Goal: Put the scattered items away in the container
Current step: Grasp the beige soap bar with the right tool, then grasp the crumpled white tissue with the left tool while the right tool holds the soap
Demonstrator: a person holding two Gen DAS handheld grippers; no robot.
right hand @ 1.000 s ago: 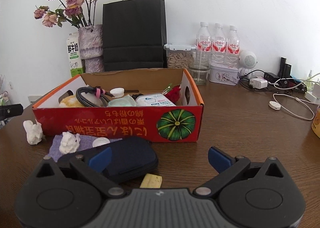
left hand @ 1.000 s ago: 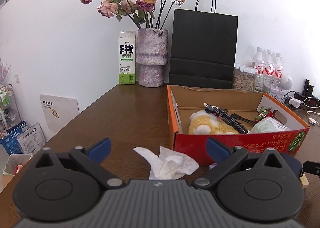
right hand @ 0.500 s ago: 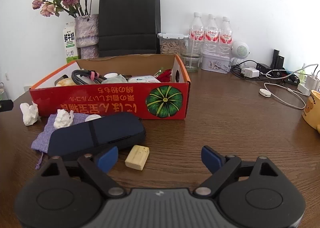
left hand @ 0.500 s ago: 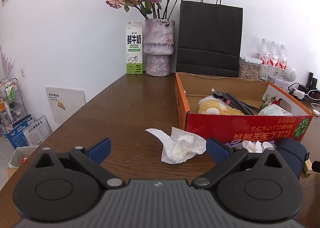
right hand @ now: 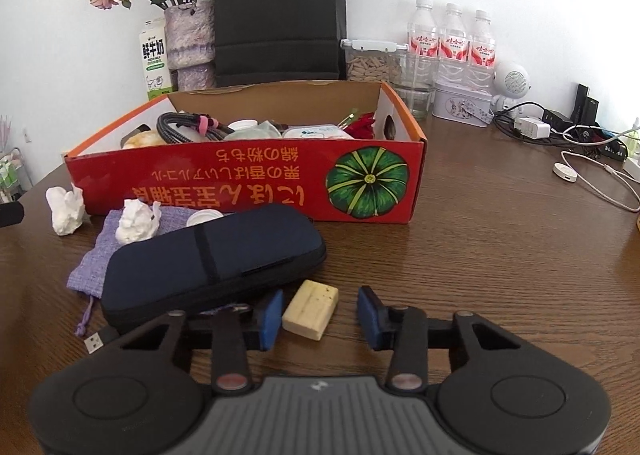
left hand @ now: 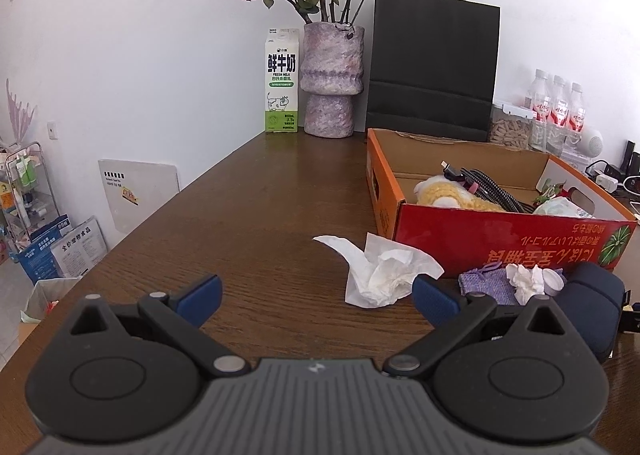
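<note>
The right gripper [right hand: 320, 315] is closing its jaws on a small cream block [right hand: 311, 309] that lies on the wooden table [right hand: 480, 255]. The block sits between the two blue pads; a gap shows on each side, wider on the right, so the pads do not press it yet. Just left of that gripper lies a dark blue zip case [right hand: 212, 263], its near edge beside the left pad. Past the case, further left and ahead, a purple cloth pouch [right hand: 92, 263] spreads on the table with a crumpled white tissue [right hand: 136, 221] resting on it and a white cap [right hand: 202, 218] beside it. Another tissue wad [right hand: 66, 211] stands on the table further left. Straight ahead of the gripper is the red cardboard box [right hand: 256, 187], already holding a coiled cable [right hand: 180, 127], a yellow plush toy [right hand: 138, 139] and some packets.

The left gripper [left hand: 316, 295] has its jaws wide with nothing between them. Ahead of it, close to its right pad, lies a loose white tissue [left hand: 380, 271] on the table. The red box is ahead and to the right. To the gripper's right are the purple pouch and the dark case. Far ahead against the wall stand a milk carton [left hand: 282, 81], a vase of dried roses [left hand: 330, 79] and a black paper bag [left hand: 434, 67].
</note>
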